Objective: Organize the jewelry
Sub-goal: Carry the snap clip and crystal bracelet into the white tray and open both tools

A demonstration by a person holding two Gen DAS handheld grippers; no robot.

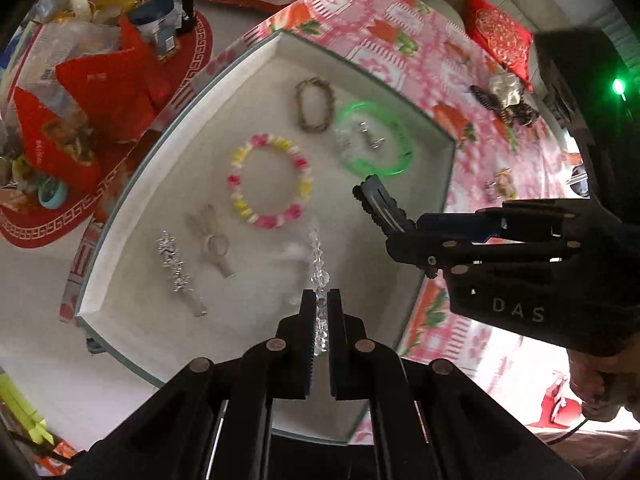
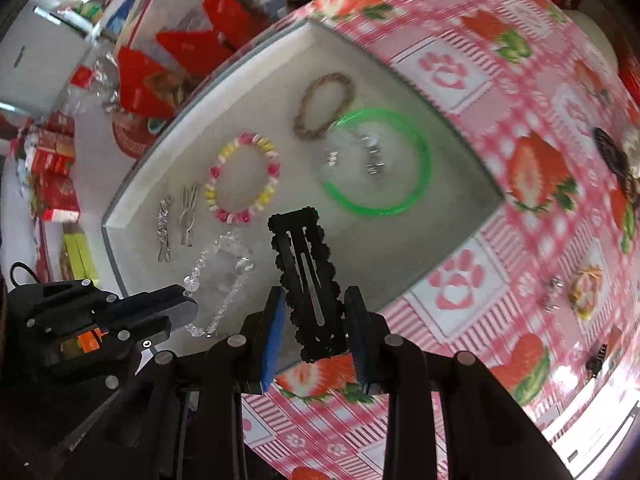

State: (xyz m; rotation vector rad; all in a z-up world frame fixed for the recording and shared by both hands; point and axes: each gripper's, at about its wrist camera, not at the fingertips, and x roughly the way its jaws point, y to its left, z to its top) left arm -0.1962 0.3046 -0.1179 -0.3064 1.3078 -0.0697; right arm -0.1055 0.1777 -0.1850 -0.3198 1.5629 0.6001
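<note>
The right hand-held gripper (image 2: pixel 314 322) pinches a black hair clip (image 2: pixel 306 280), its long axis running ahead toward the white tray (image 2: pixel 132 200) just beyond. The left hand-held gripper (image 1: pixel 320 312) grips a clear bead bracelet (image 1: pixel 320 280) over the tray's near part. Ahead lie a green bangle (image 2: pixel 380 168), a pink-yellow bracelet (image 2: pixel 242 178), a brown bracelet (image 2: pixel 324 104) and silver clips (image 1: pixel 176 266).

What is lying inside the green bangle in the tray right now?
Inside the green bangle, on the tray floor, lie small silver metal pieces and something clear and glassy; blur hides what they are. A brown braided bracelet sits just outside its rim.
</note>
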